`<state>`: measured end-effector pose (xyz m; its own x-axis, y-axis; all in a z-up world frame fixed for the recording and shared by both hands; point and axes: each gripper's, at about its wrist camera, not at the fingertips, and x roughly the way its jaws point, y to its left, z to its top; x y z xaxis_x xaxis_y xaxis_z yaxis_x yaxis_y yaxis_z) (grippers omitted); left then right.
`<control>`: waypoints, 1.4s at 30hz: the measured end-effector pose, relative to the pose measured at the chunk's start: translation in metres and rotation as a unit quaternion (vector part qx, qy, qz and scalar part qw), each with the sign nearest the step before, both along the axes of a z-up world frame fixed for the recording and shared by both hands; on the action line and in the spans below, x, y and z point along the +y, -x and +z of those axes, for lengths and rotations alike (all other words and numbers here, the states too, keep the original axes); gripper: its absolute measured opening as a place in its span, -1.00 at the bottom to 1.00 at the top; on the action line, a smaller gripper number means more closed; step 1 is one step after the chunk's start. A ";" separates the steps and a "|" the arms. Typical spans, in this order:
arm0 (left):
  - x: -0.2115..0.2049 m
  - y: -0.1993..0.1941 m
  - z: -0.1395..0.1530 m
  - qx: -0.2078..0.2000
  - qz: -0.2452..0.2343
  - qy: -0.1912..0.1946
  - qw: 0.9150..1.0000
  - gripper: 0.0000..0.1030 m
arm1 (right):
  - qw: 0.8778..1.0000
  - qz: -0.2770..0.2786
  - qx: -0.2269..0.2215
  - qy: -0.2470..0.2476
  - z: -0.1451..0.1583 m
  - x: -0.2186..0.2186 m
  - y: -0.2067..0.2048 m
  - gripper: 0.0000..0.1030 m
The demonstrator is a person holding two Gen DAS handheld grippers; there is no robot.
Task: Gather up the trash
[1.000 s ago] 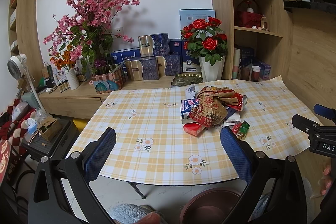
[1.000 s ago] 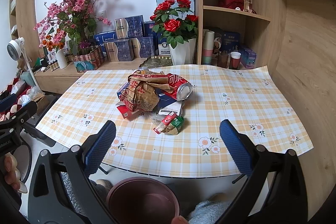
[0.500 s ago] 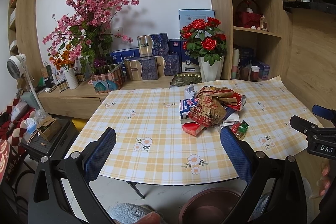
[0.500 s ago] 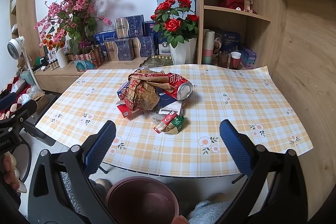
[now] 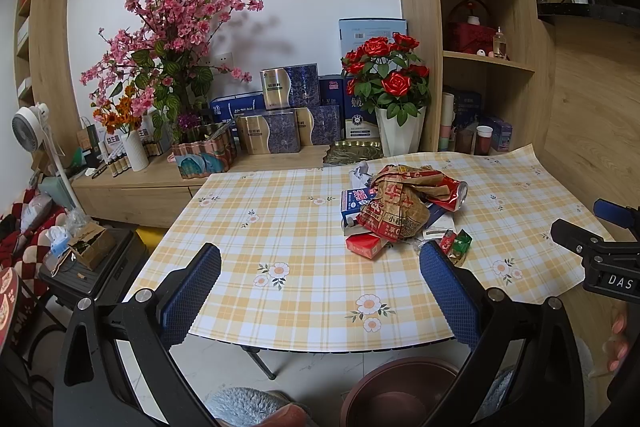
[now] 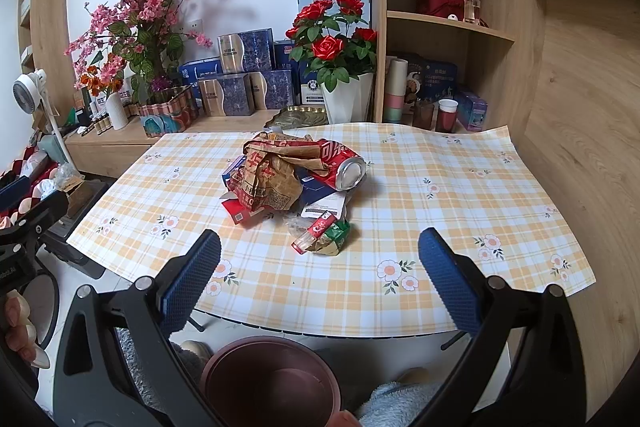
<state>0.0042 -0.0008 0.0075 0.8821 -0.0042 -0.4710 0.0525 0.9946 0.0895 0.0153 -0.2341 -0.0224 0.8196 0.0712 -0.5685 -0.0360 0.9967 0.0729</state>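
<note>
Nothing collected yet. Trash pile (image 6: 288, 179) — crumpled paper bag, crushed can (image 6: 344, 167), small cartons, wrappers (image 6: 324, 235) — sits mid-counter (image 6: 440, 227). Bin (image 6: 272, 383) below the near edge looks empty. Left tool (image 5: 320, 291) and right tool (image 6: 320, 275) both spread wide, holding nothing, short of the pile.

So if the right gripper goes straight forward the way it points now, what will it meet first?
Most likely the small red and green wrapper, the piece of the trash pile nearest the right gripper, whose fingers are open. Depth is hard to judge; if held high, it could pass above toward the crushed red can.
</note>
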 end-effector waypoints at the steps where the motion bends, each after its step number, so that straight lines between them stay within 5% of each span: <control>1: 0.000 0.000 -0.001 0.000 0.001 0.000 1.000 0.89 | 1.000 0.000 0.000 0.000 0.000 0.000 0.000 0.89; 22: -0.001 0.000 -0.002 0.003 0.002 0.004 1.000 0.89 | 1.000 0.000 0.002 0.000 -0.003 0.001 0.001 0.89; 28: 0.010 -0.006 -0.011 0.007 -0.019 0.047 0.999 0.89 | 1.000 -0.002 0.001 -0.006 -0.013 0.001 -0.003 0.89; 32: 0.007 -0.007 -0.018 -0.020 -0.026 0.011 0.999 0.89 | 1.000 0.017 0.011 -0.019 -0.023 0.001 -0.009 0.89; 38: 0.005 -0.028 -0.037 0.012 -0.058 0.008 0.998 0.89 | 0.999 0.029 0.015 -0.022 -0.039 0.001 -0.020 0.89; 42: 0.004 -0.054 -0.049 0.058 -0.093 0.052 0.993 0.89 | 0.999 0.018 0.002 -0.043 -0.052 -0.007 -0.027 0.89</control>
<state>0.0586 0.0028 -0.0410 0.8021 -0.2146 -0.5574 0.2392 0.9705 -0.0294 0.0422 -0.2415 -0.0742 0.8129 0.1495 -0.5628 -0.0712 0.9847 0.1587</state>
